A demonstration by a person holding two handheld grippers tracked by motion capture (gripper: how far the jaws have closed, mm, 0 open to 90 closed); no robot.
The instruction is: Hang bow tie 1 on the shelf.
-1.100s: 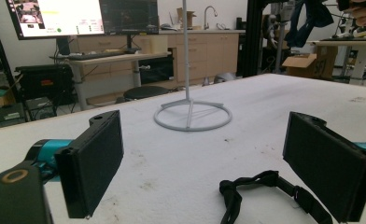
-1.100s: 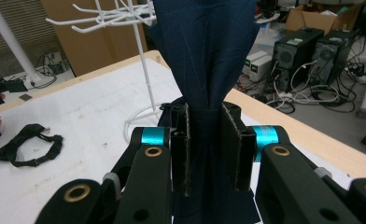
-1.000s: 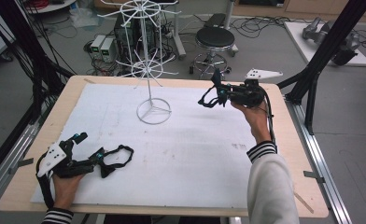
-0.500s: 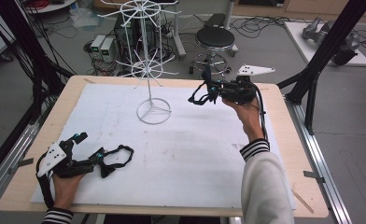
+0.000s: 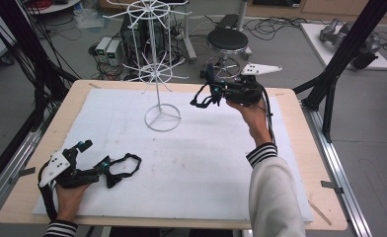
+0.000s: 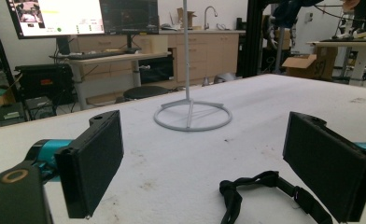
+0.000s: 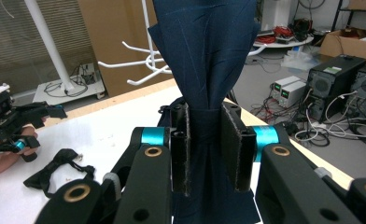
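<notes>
i've got my left gripper [image 5: 113,170] resting low at the near left of the table [image 5: 28,187], jaws standing wide apart, nothing pressed between them. the black bow tie [image 6: 265,189] lies on the white mat just ahead of those jaws, partly between them, untouched. that hand hasn't budged in the last second, so this one is waiting its turn.

now the change: my right gripper [image 5: 216,91] has drifted left and a touch higher over the far side of the table, closer to the white wire rack [image 5: 158,74] than it was a second ago. in the right gripper view the jaws are clamped tight on the knot of a dark blue bow tie [image 7: 204,70], cloth fanning out above the pads, with its strap dangling below in the high view. the grip looks the same as before, no slip.

to me that reads as a carry nearly done: the tie is headed for one of the rack's arms [image 7: 139,63], which sit just beyond the cloth. the strap isn't over any arm yet, so the hanging is what's left.
</notes>
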